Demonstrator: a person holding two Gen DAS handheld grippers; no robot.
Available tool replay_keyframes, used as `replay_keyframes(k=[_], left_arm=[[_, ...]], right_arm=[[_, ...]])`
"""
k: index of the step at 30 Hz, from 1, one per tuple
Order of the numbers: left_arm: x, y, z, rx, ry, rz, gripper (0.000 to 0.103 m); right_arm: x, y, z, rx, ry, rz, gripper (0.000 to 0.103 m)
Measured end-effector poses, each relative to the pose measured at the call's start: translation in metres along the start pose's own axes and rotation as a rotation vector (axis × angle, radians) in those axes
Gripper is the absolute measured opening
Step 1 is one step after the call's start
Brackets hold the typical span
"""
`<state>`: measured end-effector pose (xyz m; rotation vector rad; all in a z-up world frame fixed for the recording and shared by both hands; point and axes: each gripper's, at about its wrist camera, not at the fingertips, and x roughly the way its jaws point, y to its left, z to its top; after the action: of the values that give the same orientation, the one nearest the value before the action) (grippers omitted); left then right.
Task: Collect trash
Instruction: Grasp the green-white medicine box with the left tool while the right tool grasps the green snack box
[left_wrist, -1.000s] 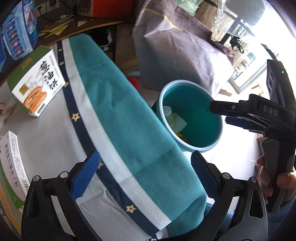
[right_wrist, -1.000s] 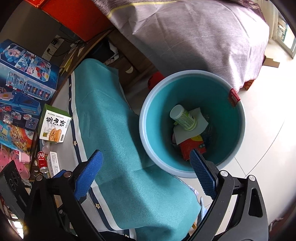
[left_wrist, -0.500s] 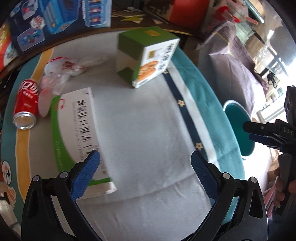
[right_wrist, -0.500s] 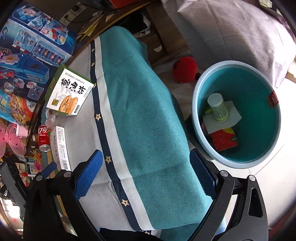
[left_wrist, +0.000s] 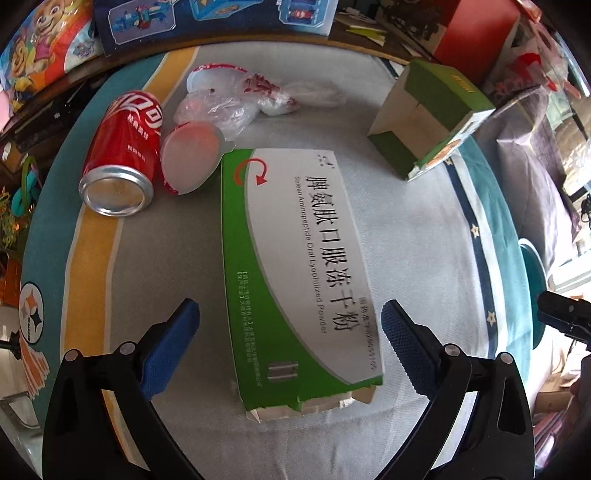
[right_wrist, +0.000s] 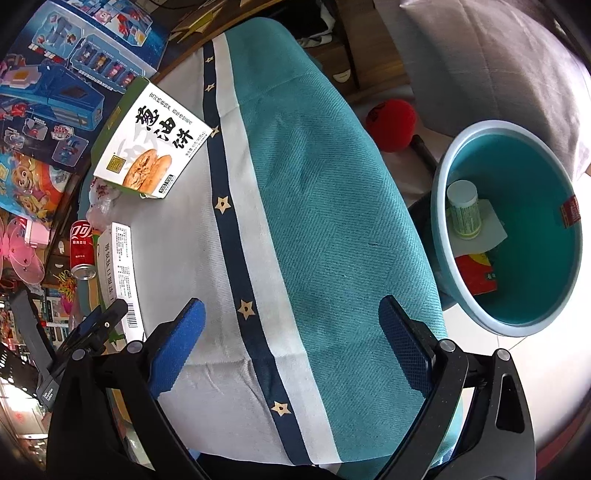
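My left tongs (left_wrist: 290, 334) are spread wide and hold nothing; they hover over the near end of the medicine box (left_wrist: 295, 273), which lies flat on the cloth-covered surface (left_wrist: 424, 240), its torn flap toward me. Beyond the box, a red can (left_wrist: 122, 155) lies on its side, touching a round lid (left_wrist: 190, 162); a crumpled plastic bag (left_wrist: 240, 96) sits behind them. A pancake box (left_wrist: 428, 114) stands well apart, at the far right. My right tongs (right_wrist: 291, 345) are likewise spread and empty, above the surface's teal border. The bin (right_wrist: 528, 314) stands on the floor beside the surface and holds a bottle (right_wrist: 463, 210), paper and a red wrapper (right_wrist: 476, 273).
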<state>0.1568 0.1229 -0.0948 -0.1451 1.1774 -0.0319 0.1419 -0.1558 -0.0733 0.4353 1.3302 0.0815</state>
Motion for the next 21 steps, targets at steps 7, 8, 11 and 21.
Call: replay_keyframes(k=[7, 8, 11, 21], left_arm=[[0.008, 0.011, 0.002, -0.015, -0.007, -0.018, 0.099], [0.008, 0.012, 0.001, -0.012, -0.011, -0.023, 0.099], [0.007, 0.015, -0.002, 0.003, -0.029, -0.049, 0.090], [-0.003, 0.024, -0.008, 0.043, -0.056, -0.130, 0.076]], right_arm=[[0.006, 0.016, 0.002, -0.026, 0.010, -0.023, 0.091], [0.006, 0.020, 0.003, -0.034, 0.008, -0.027, 0.091], [0.008, 0.034, 0.007, -0.058, 0.000, -0.038, 0.091], [0.024, 0.117, 0.034, -0.186, -0.136, -0.063, 0.091]])
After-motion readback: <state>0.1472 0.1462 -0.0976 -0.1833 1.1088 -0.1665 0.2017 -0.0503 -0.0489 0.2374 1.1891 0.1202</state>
